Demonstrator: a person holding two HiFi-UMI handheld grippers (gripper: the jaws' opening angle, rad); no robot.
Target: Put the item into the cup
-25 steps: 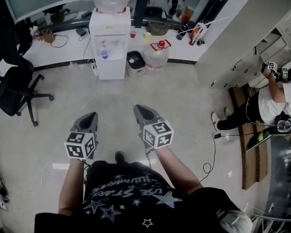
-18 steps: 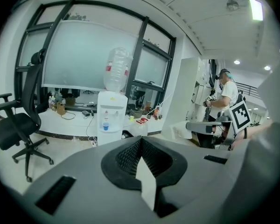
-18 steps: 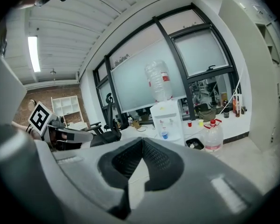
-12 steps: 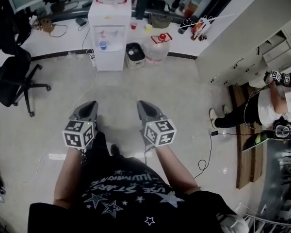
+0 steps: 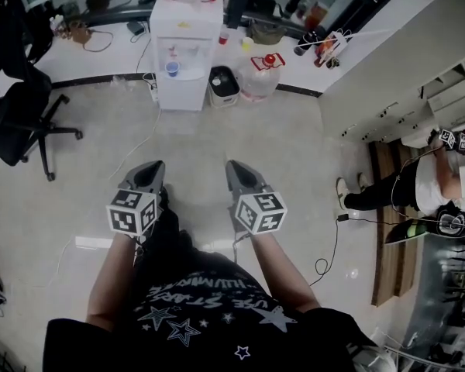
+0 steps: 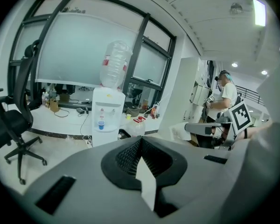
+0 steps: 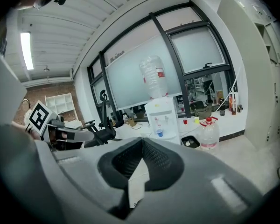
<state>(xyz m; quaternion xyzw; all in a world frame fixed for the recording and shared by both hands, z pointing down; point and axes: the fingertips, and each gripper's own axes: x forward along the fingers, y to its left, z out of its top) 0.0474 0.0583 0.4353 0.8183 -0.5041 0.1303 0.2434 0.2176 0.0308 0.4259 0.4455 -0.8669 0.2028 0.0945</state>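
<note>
1. Grey jaws of your left gripper (image 5: 145, 176) are pressed together at the tips, and nothing from the room sits between them. You hold it low in front of your body, over bare pale floor (image 5: 294, 142).
2. Your right gripper (image 5: 242, 178) is closed in the same way, tips meeting and gripping nothing. It is level with the left one and near it, but the two do not touch.
3. The only cups you can see are well apart from both grippers, by the far wall. A blue cup (image 5: 171, 68) stands in the tap bay of the white water dispenser (image 5: 184, 49). A red cup (image 5: 224, 38) and a yellow cup (image 5: 248, 43) stand on the white ledge (image 5: 101, 53) behind it. The views do not show which one is meant, or which thing is the item.
4. Beside the dispenser on the floor stand a white box (image 5: 223, 86) with a dark top and a clear water jug (image 5: 261, 76) with a red cap.
5. A black office chair (image 5: 19, 122) stands at your left, near the ledge.
6. To your right, a black cable (image 5: 331, 242) loops across the floor. Past it, another person (image 5: 438, 184) crouches by a white cabinet (image 5: 403, 60), holding marker cubes of their own.
</note>
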